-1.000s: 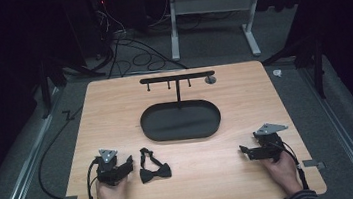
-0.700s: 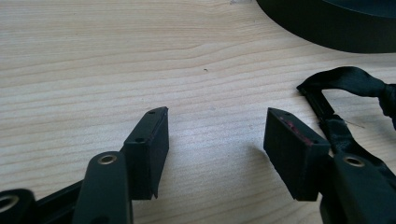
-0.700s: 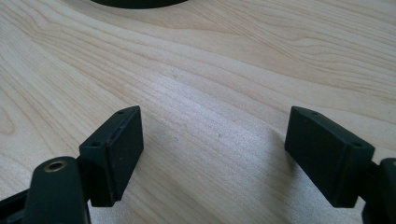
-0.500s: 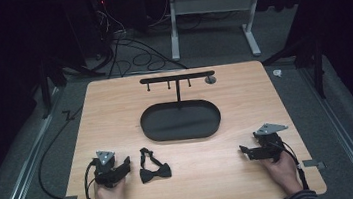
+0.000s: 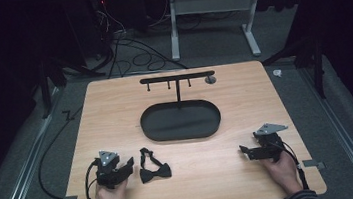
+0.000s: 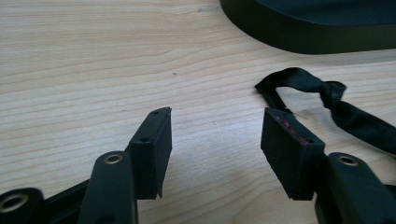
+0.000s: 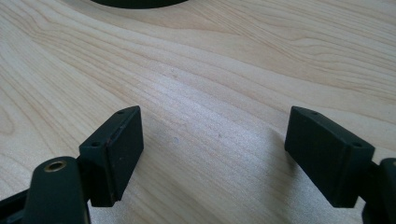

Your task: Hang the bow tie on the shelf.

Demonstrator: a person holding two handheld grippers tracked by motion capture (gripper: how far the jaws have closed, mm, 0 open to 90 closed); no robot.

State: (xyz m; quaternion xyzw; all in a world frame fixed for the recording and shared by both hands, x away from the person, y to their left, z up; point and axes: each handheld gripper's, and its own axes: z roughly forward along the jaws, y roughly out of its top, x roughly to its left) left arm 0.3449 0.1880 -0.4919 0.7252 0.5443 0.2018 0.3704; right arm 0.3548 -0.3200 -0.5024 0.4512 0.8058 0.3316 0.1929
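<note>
Left gripper (image 6: 215,135): jaws apart, empty | black bow tie (image 6: 327,100) just right of its tip, cut off at frame edge | right gripper (image 7: 212,144): jaws apart over bare table (image 7: 210,70)

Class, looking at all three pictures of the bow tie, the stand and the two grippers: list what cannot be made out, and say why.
- Bow tie, left gripper view: its far end is cut off by the right edge.
- Stand's hooks, high view: too small to tell their shape.
- Oval tray, right gripper view: mostly cut off by the top edge.
- Right hand, high view: the wrist is cut by the bottom edge.
</note>
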